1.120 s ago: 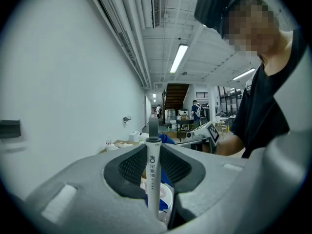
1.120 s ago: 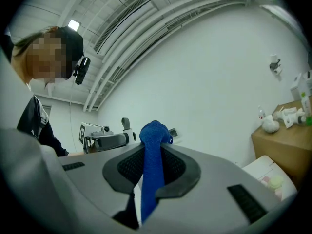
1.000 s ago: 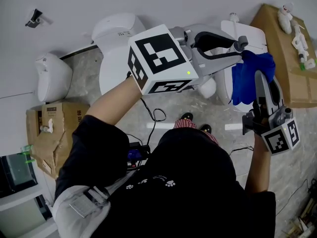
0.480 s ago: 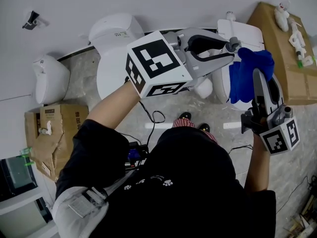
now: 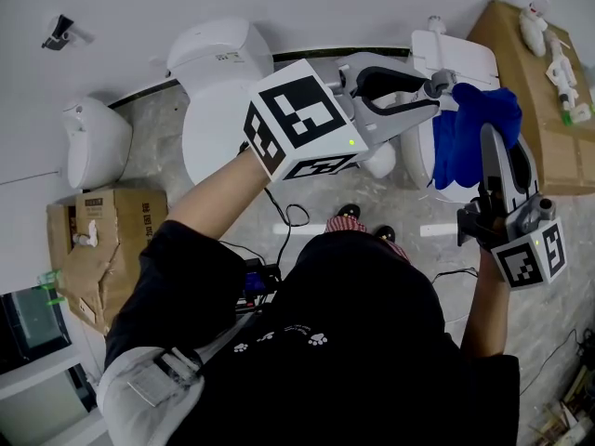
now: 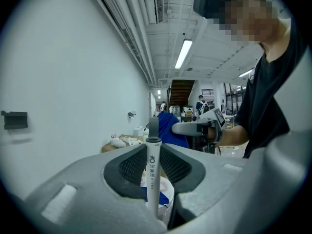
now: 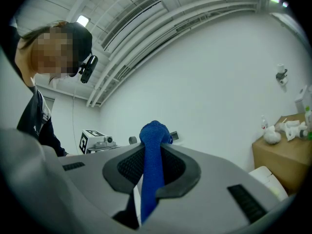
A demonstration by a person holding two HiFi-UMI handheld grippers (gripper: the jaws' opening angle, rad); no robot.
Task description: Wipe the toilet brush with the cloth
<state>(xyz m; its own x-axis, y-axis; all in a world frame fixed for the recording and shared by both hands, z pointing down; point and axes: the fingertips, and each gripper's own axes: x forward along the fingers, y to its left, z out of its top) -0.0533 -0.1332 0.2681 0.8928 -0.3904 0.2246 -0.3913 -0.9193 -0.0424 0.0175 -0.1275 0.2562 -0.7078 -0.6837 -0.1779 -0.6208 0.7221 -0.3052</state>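
Left gripper [image 5: 429, 91] has dipped slightly, clamped on the upright white plastic toilet brush [image 6: 152, 179], upper right of head view; blue cloth [image 5: 465, 142], pinched in right gripper [image 5: 495, 151], sits just right of its top.

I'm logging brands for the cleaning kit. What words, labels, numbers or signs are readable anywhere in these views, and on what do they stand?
"宝家洁", running down the white toilet brush handle, below a round logo; the finer print under it is too small to read.
Label on the cardboard box: too small to read.
Sticker on the white toilet: too blurred to read.
Marker cubes: black-and-white square patterns only, no letters.
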